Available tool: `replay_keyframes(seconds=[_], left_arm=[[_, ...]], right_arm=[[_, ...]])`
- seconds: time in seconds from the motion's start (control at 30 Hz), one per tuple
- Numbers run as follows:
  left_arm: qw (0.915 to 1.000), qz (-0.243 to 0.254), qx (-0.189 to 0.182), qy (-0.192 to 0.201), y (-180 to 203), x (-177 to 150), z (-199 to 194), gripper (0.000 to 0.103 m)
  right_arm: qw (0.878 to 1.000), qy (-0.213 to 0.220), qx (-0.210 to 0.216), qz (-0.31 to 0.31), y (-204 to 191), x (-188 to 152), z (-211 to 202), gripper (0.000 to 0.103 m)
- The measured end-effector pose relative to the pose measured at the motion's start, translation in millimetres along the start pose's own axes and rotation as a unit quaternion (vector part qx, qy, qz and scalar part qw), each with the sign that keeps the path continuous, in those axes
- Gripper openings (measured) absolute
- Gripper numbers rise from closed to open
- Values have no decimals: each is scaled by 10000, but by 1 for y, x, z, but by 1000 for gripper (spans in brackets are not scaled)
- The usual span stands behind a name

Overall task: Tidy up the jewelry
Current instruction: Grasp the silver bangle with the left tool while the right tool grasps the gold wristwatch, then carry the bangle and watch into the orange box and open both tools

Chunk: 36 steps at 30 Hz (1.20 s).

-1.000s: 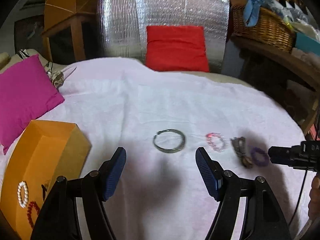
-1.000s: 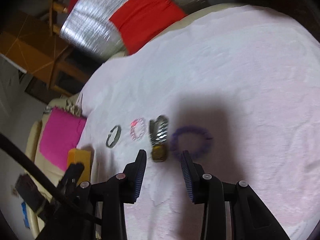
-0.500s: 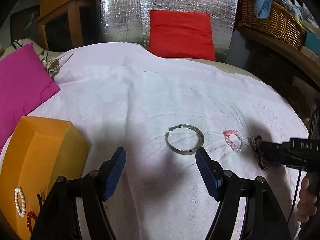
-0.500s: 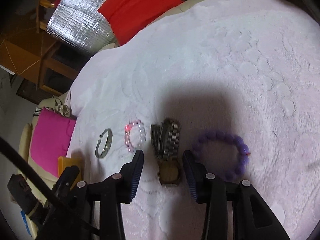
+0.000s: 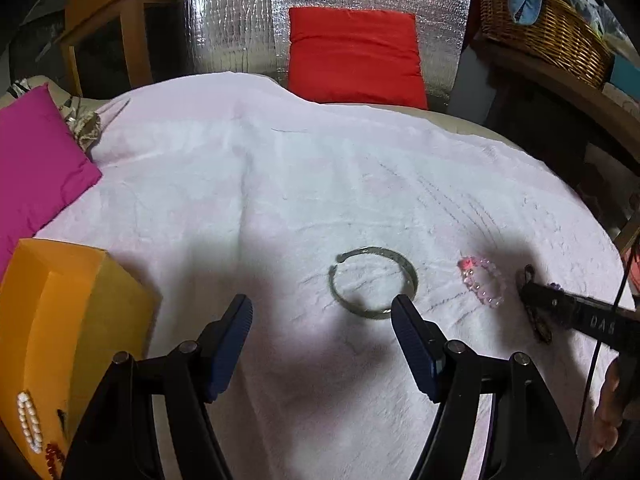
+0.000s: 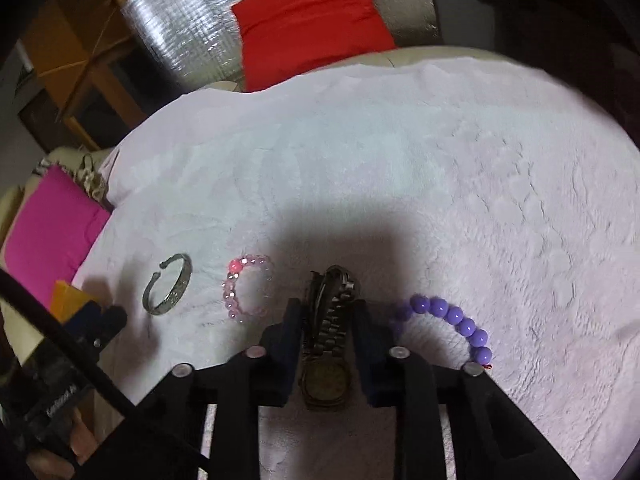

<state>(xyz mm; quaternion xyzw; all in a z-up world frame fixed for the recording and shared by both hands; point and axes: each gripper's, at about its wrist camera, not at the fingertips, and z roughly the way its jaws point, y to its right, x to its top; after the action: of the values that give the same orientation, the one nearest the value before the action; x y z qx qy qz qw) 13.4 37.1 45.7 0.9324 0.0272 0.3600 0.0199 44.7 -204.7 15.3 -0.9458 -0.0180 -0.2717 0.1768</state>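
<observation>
On a white towel [image 6: 440,168] lie a silver cuff bangle [image 6: 168,290], a pink bead bracelet [image 6: 244,292], a metal-band watch [image 6: 330,332] and a purple bead bracelet [image 6: 452,320]. My right gripper [image 6: 328,316] is open with its fingers on either side of the watch band, close to it. My left gripper [image 5: 322,316] is open and empty; its right finger [image 5: 408,328] is at the bangle's [image 5: 374,282] near right edge. An orange box [image 5: 60,320] at the left holds a pearl bracelet [image 5: 29,420] and a red one [image 5: 54,454].
A magenta cushion [image 5: 36,172] lies at the towel's left edge. A red cushion [image 5: 354,54] leans on a silver foil panel [image 5: 228,20] behind. A wicker basket [image 5: 540,28] stands on a shelf at the back right.
My right gripper moved forward and down, so its fingers now straddle the watch. My left gripper shifted left, and the bangle now sits by its right finger.
</observation>
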Motion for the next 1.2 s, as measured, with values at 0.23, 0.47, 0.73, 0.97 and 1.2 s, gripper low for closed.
replay_keyframes(seconds=[0.23,0.47,0.73,0.97,1.2], left_arm=[[9998,36,-142,107,13,7,12,73],[9977,-479,-340,-336,14,11,41,77],[9989,-401,-119,-204,26,8,49,82],[9998,-76,-30,-193,26,1,41,61],[9995,7,-245,-222,21,-10,18,61]], right_arm=[[9992,17,327,237,5,-2,-6,9],[9972,-63,562,483,12,-4,-3,9],[9967,34,632,511,14,-2,-7,6],[9921,154,969,782,21,1,-21,6],[9875,340,1292,832,18,0,-45,6]])
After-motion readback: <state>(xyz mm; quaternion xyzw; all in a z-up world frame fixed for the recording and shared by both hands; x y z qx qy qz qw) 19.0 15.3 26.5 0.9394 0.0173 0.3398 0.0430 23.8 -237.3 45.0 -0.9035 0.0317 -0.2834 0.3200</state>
